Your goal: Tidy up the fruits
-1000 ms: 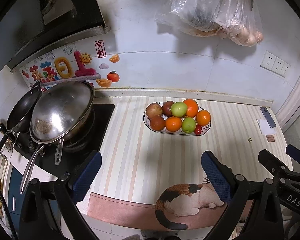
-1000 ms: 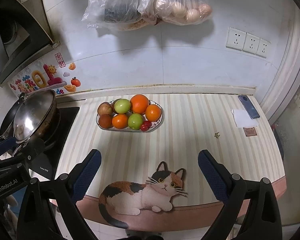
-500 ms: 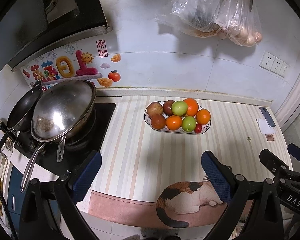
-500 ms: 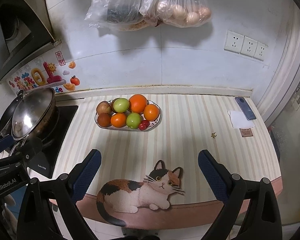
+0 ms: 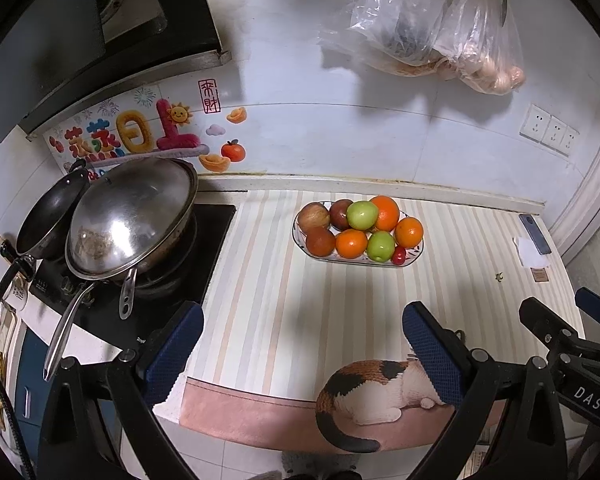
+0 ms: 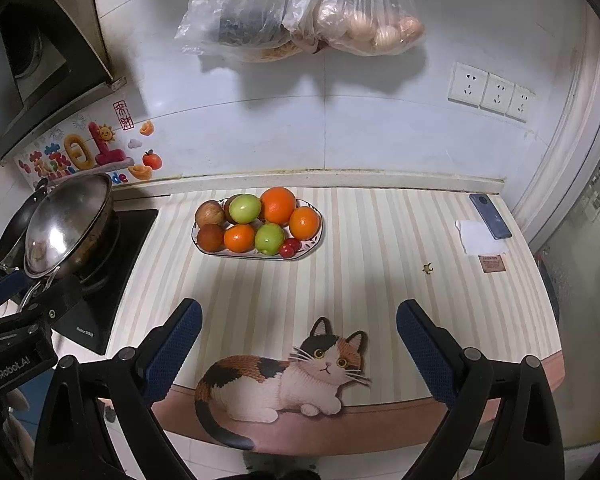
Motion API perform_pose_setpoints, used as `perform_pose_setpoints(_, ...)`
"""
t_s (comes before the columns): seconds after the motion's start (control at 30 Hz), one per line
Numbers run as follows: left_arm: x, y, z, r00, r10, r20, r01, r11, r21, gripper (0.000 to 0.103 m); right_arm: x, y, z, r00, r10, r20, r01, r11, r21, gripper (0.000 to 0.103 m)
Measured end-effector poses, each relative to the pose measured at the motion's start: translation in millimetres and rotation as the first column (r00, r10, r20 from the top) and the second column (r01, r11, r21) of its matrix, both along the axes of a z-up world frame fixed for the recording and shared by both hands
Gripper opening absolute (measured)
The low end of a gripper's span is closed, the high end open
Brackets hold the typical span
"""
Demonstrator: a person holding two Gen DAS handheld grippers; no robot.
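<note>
A white oval plate (image 5: 414,257) (image 6: 314,242) sits at the back of the striped counter, piled with oranges (image 5: 385,212) (image 6: 278,205), green apples (image 5: 362,215) (image 6: 244,208), brownish-red fruits (image 5: 320,241) (image 6: 210,237) and small red fruits (image 5: 399,255) (image 6: 290,247). My left gripper (image 5: 304,344) is open and empty, over the counter's front edge, well short of the plate. My right gripper (image 6: 298,338) is open and empty, above the cat picture (image 6: 284,372), also well short of the plate.
A steel wok (image 5: 128,216) and a black pan (image 5: 48,216) sit on the black hob (image 5: 216,240) at left. A phone (image 6: 490,216), white paper (image 6: 478,238) and a small card (image 6: 491,263) lie at far right. Plastic bags (image 6: 300,8) hang on the wall.
Both grippers have drawn back and up slightly, so the plate looks a little farther away. Both stay open and empty.
</note>
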State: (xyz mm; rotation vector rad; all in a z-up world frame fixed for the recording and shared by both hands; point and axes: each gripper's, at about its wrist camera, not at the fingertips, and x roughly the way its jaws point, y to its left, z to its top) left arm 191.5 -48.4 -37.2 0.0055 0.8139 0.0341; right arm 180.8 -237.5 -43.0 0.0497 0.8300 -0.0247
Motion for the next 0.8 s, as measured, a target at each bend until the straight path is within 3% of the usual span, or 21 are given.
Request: perform_pose_setpoints(0.8,-3.5,2.5,0.1,1.0,-0.005,0.002,0.005,1.0,0.009,0.102,-0.7,0.3,1.0,1.0,0.007,-0.011,-0.007,1.0,0.004,0.1)
